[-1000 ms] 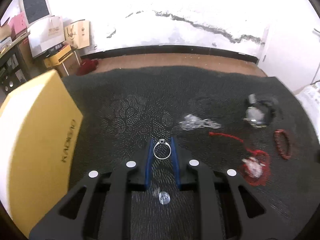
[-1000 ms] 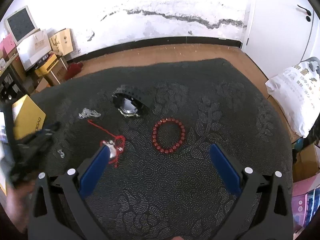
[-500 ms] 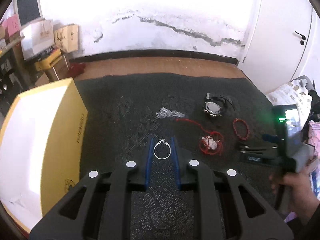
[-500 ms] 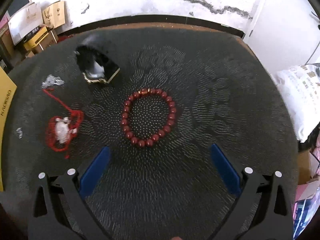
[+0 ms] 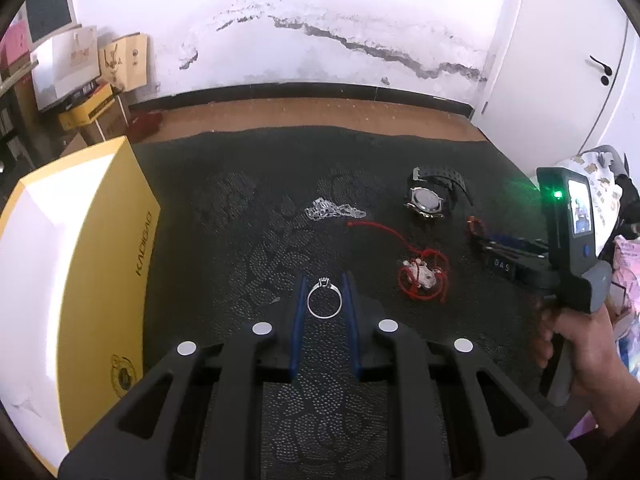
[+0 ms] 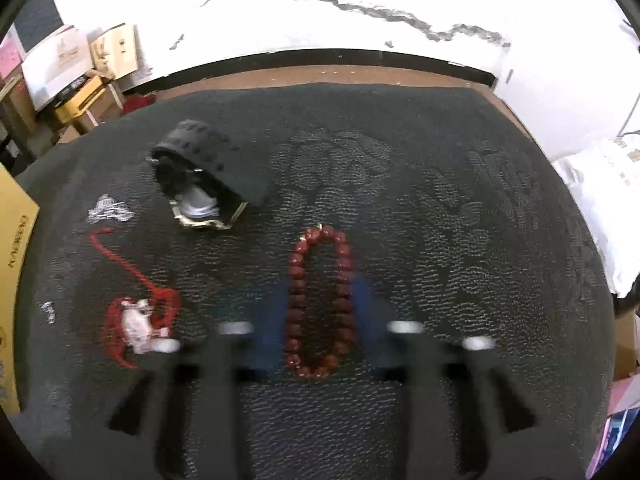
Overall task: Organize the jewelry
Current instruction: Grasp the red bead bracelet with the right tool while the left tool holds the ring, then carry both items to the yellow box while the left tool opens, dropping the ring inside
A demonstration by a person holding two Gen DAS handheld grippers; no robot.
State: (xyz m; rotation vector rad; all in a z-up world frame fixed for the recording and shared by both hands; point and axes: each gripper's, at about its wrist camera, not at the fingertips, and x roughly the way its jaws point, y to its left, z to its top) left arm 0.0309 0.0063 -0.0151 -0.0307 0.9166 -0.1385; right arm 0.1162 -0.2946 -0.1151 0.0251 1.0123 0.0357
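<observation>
My left gripper (image 5: 324, 281) is shut on a silver ring (image 5: 324, 303), held above the dark patterned cloth (image 5: 240, 208) beside the yellow box (image 5: 80, 260). The jaws of my right gripper (image 6: 322, 292) are closing and blurred. Between them a red bead bracelet (image 6: 296, 280) is squeezed into a long oval. In the left wrist view, a person's hand (image 5: 576, 344) holds the right gripper (image 5: 486, 240) low over the bracelet (image 5: 476, 224). On the cloth lie a black watch (image 6: 208, 176), a silver chain (image 6: 108, 210) and a red cord pendant (image 6: 138, 326).
A small clear piece (image 6: 49, 312) lies near the yellow box (image 6: 16, 248). A white bag (image 6: 600, 200) sits past the cloth's right edge. Cardboard boxes (image 5: 80, 76) are stacked at the back left by the wall. A wooden floor strip (image 5: 320, 108) runs behind the cloth.
My right gripper came down over the bracelet and its wide jaws closed in, pressing the round loop into an oval. My left gripper rose and drew back with the ring.
</observation>
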